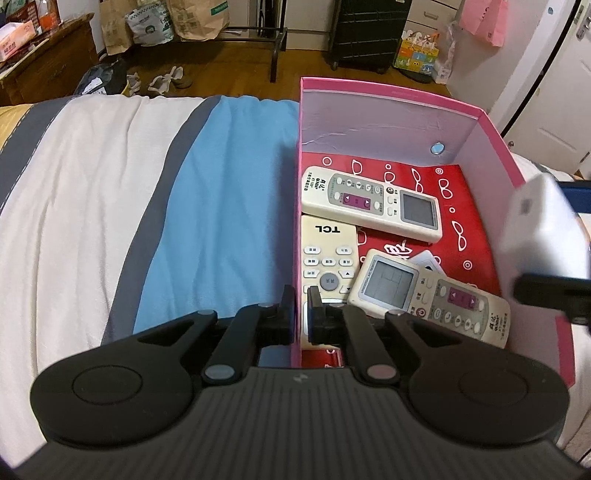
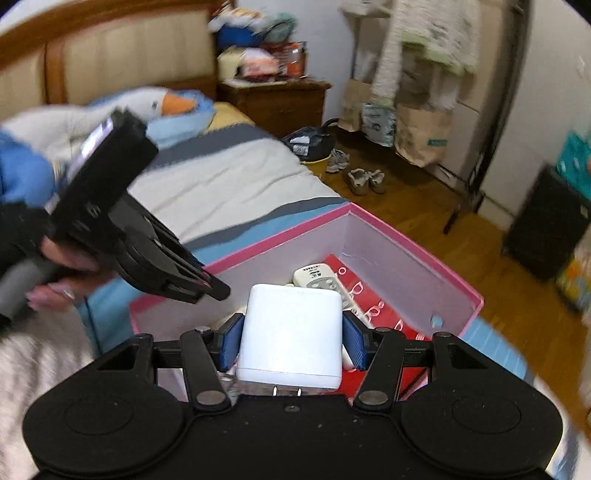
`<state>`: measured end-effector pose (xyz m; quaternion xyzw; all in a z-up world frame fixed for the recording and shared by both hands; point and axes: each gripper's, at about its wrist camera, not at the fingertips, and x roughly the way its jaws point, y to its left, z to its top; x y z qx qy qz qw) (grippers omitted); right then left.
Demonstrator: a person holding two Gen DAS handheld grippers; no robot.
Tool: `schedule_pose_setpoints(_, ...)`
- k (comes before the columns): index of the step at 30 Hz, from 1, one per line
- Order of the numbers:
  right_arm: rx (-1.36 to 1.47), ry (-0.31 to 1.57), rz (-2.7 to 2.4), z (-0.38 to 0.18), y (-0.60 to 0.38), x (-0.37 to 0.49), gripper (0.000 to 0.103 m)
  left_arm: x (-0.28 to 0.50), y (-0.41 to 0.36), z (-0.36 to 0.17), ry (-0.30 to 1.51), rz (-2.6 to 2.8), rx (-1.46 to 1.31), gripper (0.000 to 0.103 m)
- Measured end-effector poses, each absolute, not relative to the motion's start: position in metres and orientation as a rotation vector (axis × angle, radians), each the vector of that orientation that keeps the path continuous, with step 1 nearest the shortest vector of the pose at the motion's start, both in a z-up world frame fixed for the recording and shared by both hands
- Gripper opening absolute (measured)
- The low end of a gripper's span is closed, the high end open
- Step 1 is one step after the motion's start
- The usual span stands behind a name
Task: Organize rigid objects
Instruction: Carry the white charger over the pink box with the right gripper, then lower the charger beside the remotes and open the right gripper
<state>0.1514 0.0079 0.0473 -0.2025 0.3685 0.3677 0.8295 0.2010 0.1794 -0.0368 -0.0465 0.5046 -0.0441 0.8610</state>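
Observation:
A pink box (image 1: 502, 155) with a red lining stands on the bed. In it lie three remotes: a cream one (image 1: 373, 203) at the back, a TCL one (image 1: 328, 258) at the left, a cream one (image 1: 424, 295) at the front. My left gripper (image 1: 298, 295) is shut on the box's left wall (image 1: 296, 221). My right gripper (image 2: 291, 339) is shut on a white power adapter (image 2: 291, 332), held above the box (image 2: 406, 240). The adapter also shows at the right edge of the left wrist view (image 1: 543, 232). The left gripper shows in the right wrist view (image 2: 218, 290).
The bed has a white, grey and blue cover (image 1: 147, 206). A plush goose (image 2: 162, 103) lies near the headboard. Beyond the bed are a wooden floor, shoes (image 2: 362, 177), paper bags (image 1: 195, 18), a black suitcase (image 1: 369, 33) and a nightstand (image 2: 280, 99).

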Motion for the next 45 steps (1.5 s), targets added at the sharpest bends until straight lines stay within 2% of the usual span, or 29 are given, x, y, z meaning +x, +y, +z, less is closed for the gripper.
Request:
schedule_pose_setpoints(6, -0.451, 0.979, 0.812, 0.017, 0.030, 0.184, 0.061, 0.202, 0.180, -0.037, 1.059, -0.104, -0.095, 0.005)
schedule_pose_setpoints(20, -0.249, 1.189, 0.594, -0.015, 0.023, 0.235, 0.060, 0.202, 0.180, -0.040, 1.047, -0.111, -0.094, 0.005)
schedule_pose_setpoints(30, -0.541, 1.128, 0.501, -0.028, 0.036, 0.226, 0.060, 0.201, 0.179, -0.041, 1.043, -0.113, -0.092, 0.005)
schedule_pose_setpoints(36, -0.279, 0.960, 0.553, 0.034, -0.013, 0.208, 0.068, 0.201, 0.178, -0.042, 1.042, -0.115, -0.085, 0.006)
schedule_pose_setpoints(38, -0.181, 0.890, 0.532, 0.058, -0.041, 0.198, 0.080, 0.201, 0.178, -0.043, 1.040, -0.113, -0.092, 0.006)
schedule_pose_setpoints(40, -0.134, 0.831, 0.502, 0.075, -0.067, 0.189, 0.085, 0.201, 0.178, -0.043, 1.045, -0.112, -0.099, 0.006)
schedule_pose_setpoints(45, -0.071, 0.810, 0.463, 0.091, -0.124, 0.176, 0.085, 0.202, 0.177, -0.041, 1.052, -0.105, -0.085, 0.006)
